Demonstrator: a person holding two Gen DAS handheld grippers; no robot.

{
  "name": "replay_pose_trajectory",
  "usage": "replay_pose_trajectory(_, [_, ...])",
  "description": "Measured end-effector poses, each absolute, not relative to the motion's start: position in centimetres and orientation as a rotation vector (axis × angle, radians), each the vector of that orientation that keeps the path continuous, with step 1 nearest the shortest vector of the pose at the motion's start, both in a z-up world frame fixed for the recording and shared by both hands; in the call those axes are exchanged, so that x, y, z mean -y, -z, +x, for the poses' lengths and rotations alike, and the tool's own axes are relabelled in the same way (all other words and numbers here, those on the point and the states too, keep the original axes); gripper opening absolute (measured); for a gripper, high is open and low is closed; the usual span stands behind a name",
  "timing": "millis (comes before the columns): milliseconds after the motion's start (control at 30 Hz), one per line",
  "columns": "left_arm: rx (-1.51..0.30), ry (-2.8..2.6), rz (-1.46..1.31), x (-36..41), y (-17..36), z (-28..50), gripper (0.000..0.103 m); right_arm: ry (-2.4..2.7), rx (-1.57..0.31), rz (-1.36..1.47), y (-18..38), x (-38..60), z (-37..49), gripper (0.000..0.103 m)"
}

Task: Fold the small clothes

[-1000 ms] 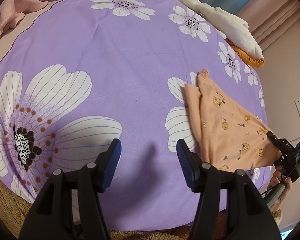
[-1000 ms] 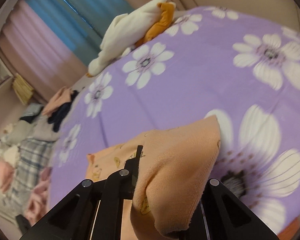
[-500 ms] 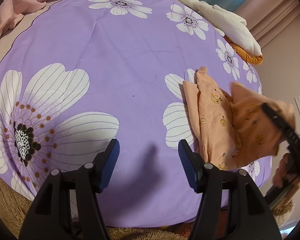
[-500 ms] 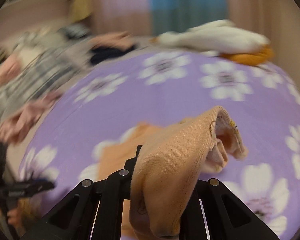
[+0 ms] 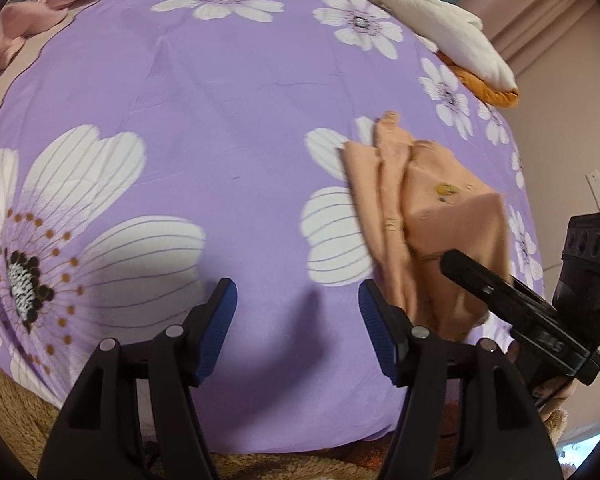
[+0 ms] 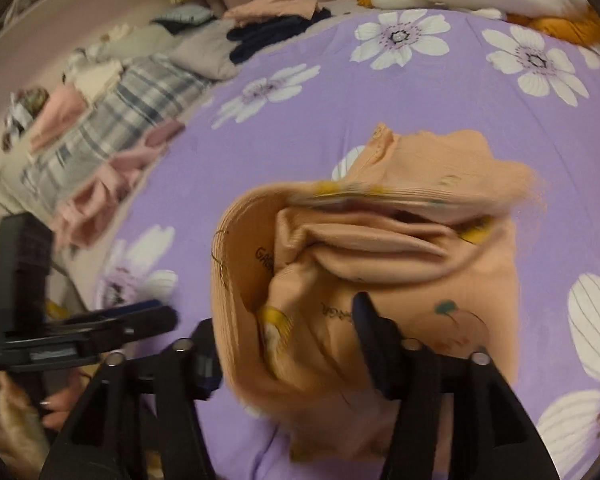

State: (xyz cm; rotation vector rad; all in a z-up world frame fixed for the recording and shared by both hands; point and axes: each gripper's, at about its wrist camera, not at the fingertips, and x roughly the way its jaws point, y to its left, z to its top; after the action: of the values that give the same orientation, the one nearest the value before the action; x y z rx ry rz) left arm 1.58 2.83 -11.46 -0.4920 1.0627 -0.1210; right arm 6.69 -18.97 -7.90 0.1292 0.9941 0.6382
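A small peach garment (image 5: 428,216) with yellow cartoon prints lies on the right side of the purple flowered bedsheet (image 5: 220,120). My left gripper (image 5: 296,320) is open and empty, hovering above the sheet's near edge, left of the garment. My right gripper (image 6: 284,344) stands with its jaws apart and the bunched garment (image 6: 380,248) drapes between and over its fingers. It also shows in the left wrist view (image 5: 484,284) at the garment's near right side. The fold looks blurred with motion.
A white and orange plush toy (image 5: 432,28) lies at the sheet's far right. Pink clothes (image 5: 16,28) and a plaid blanket (image 6: 112,120) with piled clothes lie to the left. A brown fluffy rug (image 5: 12,392) borders the near edge.
My right gripper has swung left over the garment, carrying its edge across, and its jaws have opened. The garment now lies folded over and bunched. My left gripper has barely moved.
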Motion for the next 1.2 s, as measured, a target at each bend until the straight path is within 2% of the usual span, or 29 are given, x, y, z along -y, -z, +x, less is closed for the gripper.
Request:
replay_pose_trajectory(333, [-1.021, 0.304, -0.493, 0.8, 8.8, 2.5, 0.064, -0.508, -0.882, 0.227, 6.0, 23.4, 6.2, 0.063])
replay_pose_trajectory(367, [-1.021, 0.317, -0.485, 1.3, 8.7, 2.6, 0.064, -0.480, -0.888, 0.234, 6.4, 23.7, 6.6, 0.060])
replay_pose_trajectory(433, [-1.024, 0.331, -0.460, 2.3, 8.5, 2.8, 0.064, -0.482, -0.905, 0.246, 7.0, 23.7, 7.3, 0.042])
replay_pose_trajectory(500, [-1.032, 0.337, -0.448, 2.9, 8.5, 3.1, 0.064, -0.517, -0.943, 0.248, 7.8, 23.2, 8.3, 0.041])
replay_pose_trajectory(667, [-1.040, 0.311, -0.463, 2.2, 8.7, 3.2, 0.064, -0.533, -0.961, 0.141, 8.3, 19.7, 10.8, 0.041])
replay_pose_trajectory(867, [-1.036, 0.270, -0.502, 0.5, 8.7, 3.2, 0.064, -0.604, -0.970, 0.140, 8.2, 16.2, 14.7, 0.041])
replay_pose_trajectory(967, [-1.030, 0.270, -0.516, -0.1, 8.6, 3.4, 0.069, -0.589, -0.989, 0.164, 8.2, 15.9, 15.1, 0.041])
replay_pose_trajectory(1000, [-1.029, 0.276, -0.520, -0.1, 8.6, 3.5, 0.073, -0.586, -0.982, 0.184, 8.0, 16.2, 14.8, 0.041])
replay_pose_trajectory(1067, [-1.035, 0.305, -0.529, 0.2, 9.0, 4.1, 0.074, -0.567, -0.966, 0.217, 7.8, 17.6, 14.0, 0.042])
replay_pose_trajectory(1133, [-1.056, 0.328, -0.545, 0.6, 9.6, 4.7, 0.074, -0.519, -0.962, 0.238, 7.7, 19.0, 13.5, 0.053])
replay_pose_trajectory(1200, [-1.083, 0.345, -0.552, 1.2, 10.6, 5.8, 0.074, -0.445, -0.961, 0.266, 7.8, 21.2, 12.6, 0.060])
